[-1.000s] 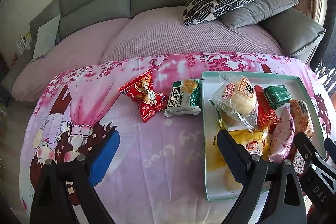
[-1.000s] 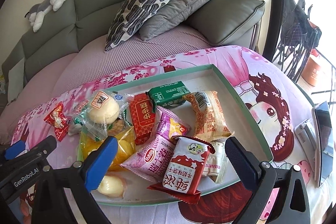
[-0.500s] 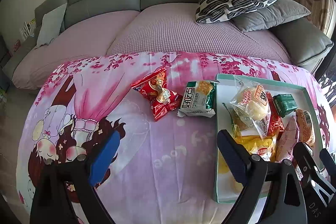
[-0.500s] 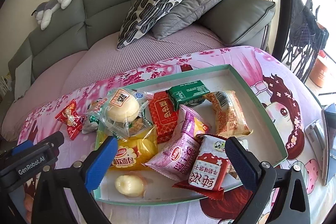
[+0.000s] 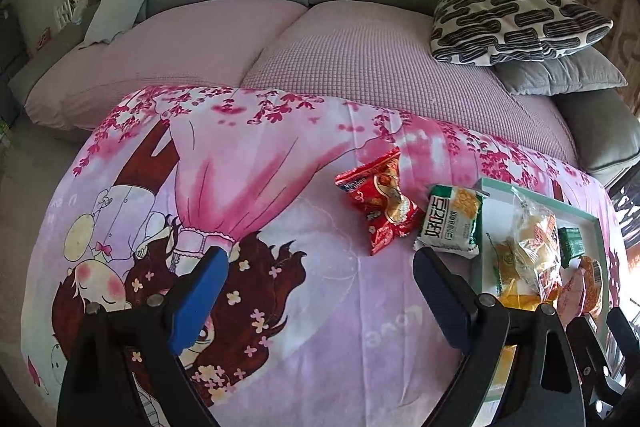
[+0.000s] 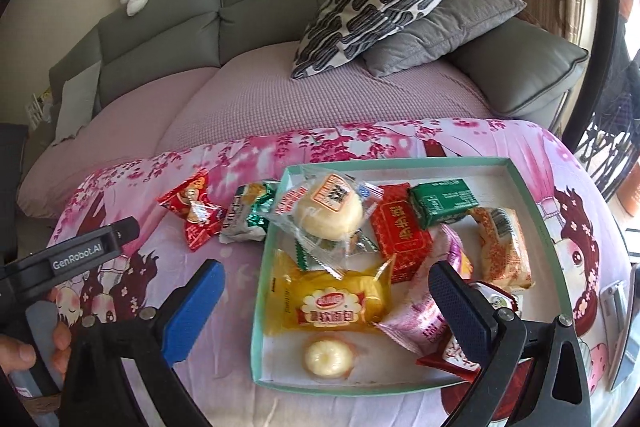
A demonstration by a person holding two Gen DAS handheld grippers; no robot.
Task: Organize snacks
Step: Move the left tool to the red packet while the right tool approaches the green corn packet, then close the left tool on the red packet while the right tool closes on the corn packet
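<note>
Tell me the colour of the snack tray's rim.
Mint green rim on the shallow rectangular snack tray, clearest in the right wrist view.

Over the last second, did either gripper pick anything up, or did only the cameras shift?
Only the grippers moved: both swung leftward, so the tray now sits further right in each view. Nothing was gripped or released; the left gripper and right gripper have jaws open and empty. The red packet and green-white packet lie outside the tray as before.

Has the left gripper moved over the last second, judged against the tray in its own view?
Yes. The left gripper has swung left: the tray has slid to the right edge of its view, and more bare tablecloth now shows between its open fingers.
</note>
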